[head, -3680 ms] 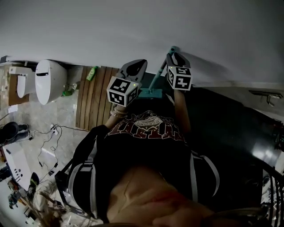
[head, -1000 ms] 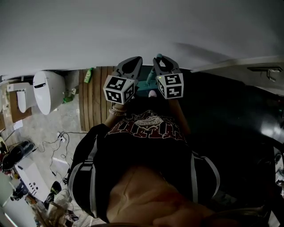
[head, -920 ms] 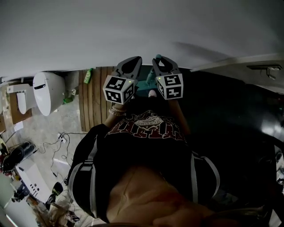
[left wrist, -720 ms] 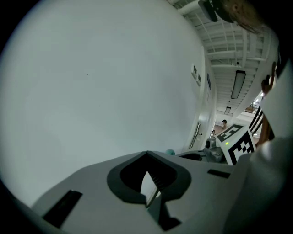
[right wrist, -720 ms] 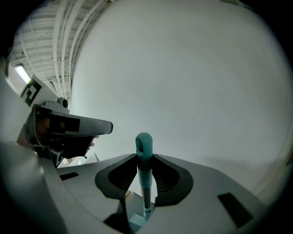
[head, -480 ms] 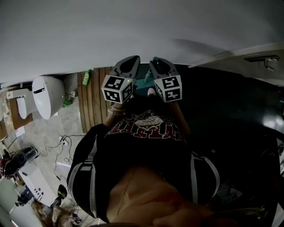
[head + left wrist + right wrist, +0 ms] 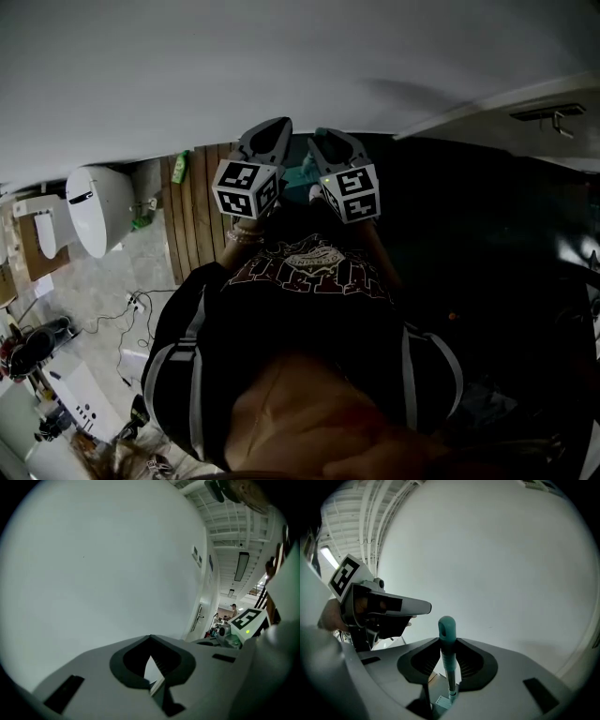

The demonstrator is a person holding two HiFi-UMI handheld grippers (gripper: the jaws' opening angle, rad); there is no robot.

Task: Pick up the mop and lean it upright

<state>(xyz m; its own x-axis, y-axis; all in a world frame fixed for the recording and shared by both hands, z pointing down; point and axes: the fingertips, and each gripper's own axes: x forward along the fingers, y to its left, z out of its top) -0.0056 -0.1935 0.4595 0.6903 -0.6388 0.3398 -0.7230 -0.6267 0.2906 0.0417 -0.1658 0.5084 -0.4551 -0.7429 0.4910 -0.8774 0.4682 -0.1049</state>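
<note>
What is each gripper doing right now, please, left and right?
Left gripper: closed, nothing between its jaws.
Right gripper: closed on the teal mop handle.

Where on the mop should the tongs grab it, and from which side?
Probably high on the mop, on its thin pole just under the rounded teal end. Come from the room side, because the wall is right behind it. The pole stands nearly upright and is slim enough to fit between the jaws. The right tongs are shut on it there.
</note>
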